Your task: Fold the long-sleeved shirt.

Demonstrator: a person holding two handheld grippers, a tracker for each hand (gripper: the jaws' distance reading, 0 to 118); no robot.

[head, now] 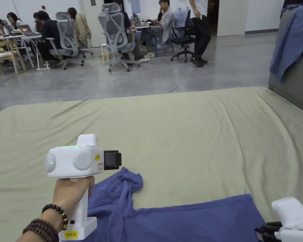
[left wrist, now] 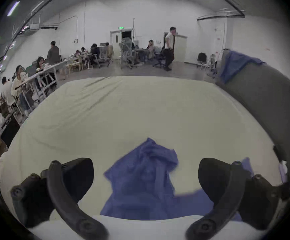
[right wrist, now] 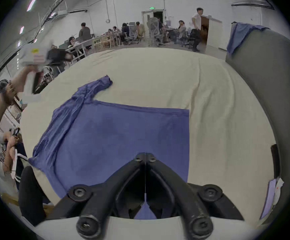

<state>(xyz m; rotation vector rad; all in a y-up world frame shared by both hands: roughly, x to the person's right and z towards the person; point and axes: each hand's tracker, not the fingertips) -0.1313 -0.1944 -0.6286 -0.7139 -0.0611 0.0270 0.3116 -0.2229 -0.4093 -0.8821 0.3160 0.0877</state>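
Presently catalogued: one blue long-sleeved shirt (right wrist: pixel 123 139), laid mostly flat on a pale green bed sheet (head: pixel 185 132), occupying the lower centre of the head view and the middle of the right gripper view; its body lay smooth, with one straight edge toward the right of the frame, while one sleeve (right wrist: pixel 95 86) lay rumpled, angled up toward the upper left of that view. Left gripper (left wrist: pixel 146 179), white-bodied with black jaws, was held up in the person's left hand (head: pixel 72 192) at lower left of the head view, above the crumpled sleeve; its jaws stood wide apart with nothing between them, the sleeve lying below and between them in its own view. Right gripper (right wrist: pixel 145 157), at the lower right corner of the head view, had its jaws pressed together tip to tip over the shirt's near part; whether cloth was pinched between them could not be told. Also noted: a grey headboard (head: pixel 296 82) at right with another blue cloth (head: pixel 289 41) draped on it, and seated people at desks (head: pixel 31 34) across the upper background.
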